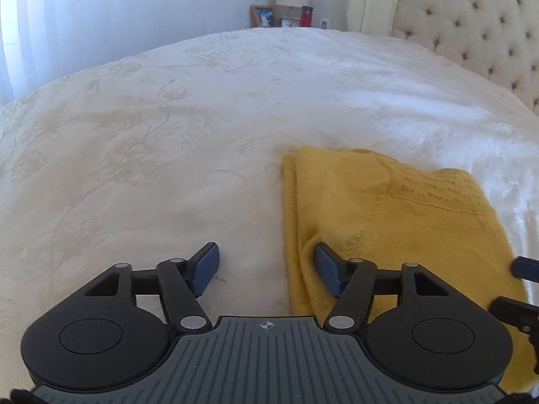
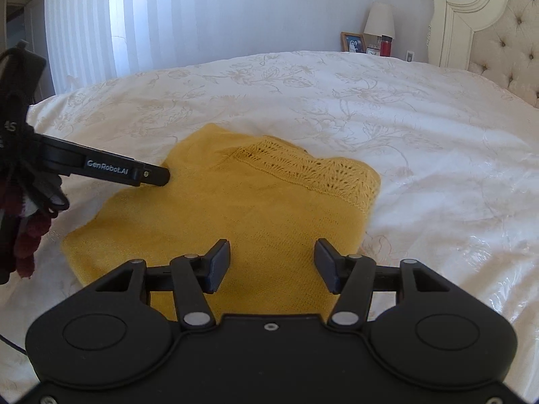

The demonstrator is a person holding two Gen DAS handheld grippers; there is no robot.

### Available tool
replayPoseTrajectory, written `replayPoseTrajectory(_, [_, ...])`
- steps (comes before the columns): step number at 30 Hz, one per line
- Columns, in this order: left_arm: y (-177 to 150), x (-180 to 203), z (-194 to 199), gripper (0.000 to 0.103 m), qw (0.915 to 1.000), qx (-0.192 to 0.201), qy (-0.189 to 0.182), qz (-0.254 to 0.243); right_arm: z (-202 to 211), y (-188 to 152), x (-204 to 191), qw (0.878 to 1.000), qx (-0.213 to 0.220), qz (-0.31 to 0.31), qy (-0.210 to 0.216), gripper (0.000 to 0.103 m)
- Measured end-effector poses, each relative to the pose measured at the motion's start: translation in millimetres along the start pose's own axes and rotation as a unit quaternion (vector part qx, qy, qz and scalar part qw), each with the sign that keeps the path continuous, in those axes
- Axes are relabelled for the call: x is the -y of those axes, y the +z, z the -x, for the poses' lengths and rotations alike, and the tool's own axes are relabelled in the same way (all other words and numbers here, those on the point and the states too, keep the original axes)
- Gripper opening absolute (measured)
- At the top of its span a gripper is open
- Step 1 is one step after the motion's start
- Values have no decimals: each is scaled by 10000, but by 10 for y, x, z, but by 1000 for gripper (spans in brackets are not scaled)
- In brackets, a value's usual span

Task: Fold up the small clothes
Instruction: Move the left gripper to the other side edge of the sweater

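A mustard-yellow knitted garment (image 1: 387,208) lies folded flat on the white bedspread (image 1: 168,134), its lacy hem toward the far right in the right wrist view (image 2: 256,208). My left gripper (image 1: 266,271) is open and empty over the garment's left edge, its right finger above the cloth. It also shows from the side in the right wrist view (image 2: 158,175), its tip at the garment's left edge. My right gripper (image 2: 271,266) is open and empty, low over the garment's near part. Its black parts show at the right edge of the left wrist view (image 1: 522,289).
A tufted cream headboard (image 1: 488,33) stands at the right. A nightstand behind the bed holds a lamp (image 2: 379,20), a framed photo (image 2: 352,42) and a red bottle (image 2: 386,45). White curtains (image 2: 101,27) hang at the left.
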State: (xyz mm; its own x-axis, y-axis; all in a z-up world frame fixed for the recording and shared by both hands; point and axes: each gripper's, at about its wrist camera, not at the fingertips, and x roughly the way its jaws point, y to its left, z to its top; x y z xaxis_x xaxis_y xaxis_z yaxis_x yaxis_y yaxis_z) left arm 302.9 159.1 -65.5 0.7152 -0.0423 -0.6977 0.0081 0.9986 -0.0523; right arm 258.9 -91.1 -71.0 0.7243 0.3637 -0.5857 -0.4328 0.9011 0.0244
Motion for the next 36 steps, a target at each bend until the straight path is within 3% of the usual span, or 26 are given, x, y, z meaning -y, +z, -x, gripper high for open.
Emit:
replayPoseTrajectory(1, [18, -41, -58, 82, 10000, -57, 0, 29, 11, -11, 14, 10000, 18, -19, -1, 61])
replayPoseTrajectory(2, [29, -58, -84, 84, 10000, -82, 12, 13, 17, -17, 34, 10000, 28, -35, 3, 62])
replayPoseTrajectory(7, [43, -73, 117, 83, 9999, -77, -111, -73, 113, -26, 194, 9994, 152, -319, 35, 66])
replayPoseTrajectory(11, [-83, -132, 399, 83, 9963, -198, -782, 282, 188, -44, 436, 9953, 229, -910, 231, 77])
replayPoseTrajectory(17, [-387, 8, 598, 83, 9895, -540, -1341, 67, 139, -119, 752, 9812, 89, -1823, 631, 79])
replayPoseTrajectory(22, [-477, 49, 499, 84, 9864, -740, -1435, 293, 8, -187, 895, 9702, -124, -2234, 925, 80])
replayPoseTrajectory(30, [-387, 204, 269, 90, 9753, -826, -2021, 346, -364, -146, 1052, 9507, -272, -2730, 1446, 81])
replayPoseTrajectory(36, [-341, 241, 104, 90, 9664, -812, -2366, 584, -641, -22, 1089, 9439, -286, -2843, 1655, 85])
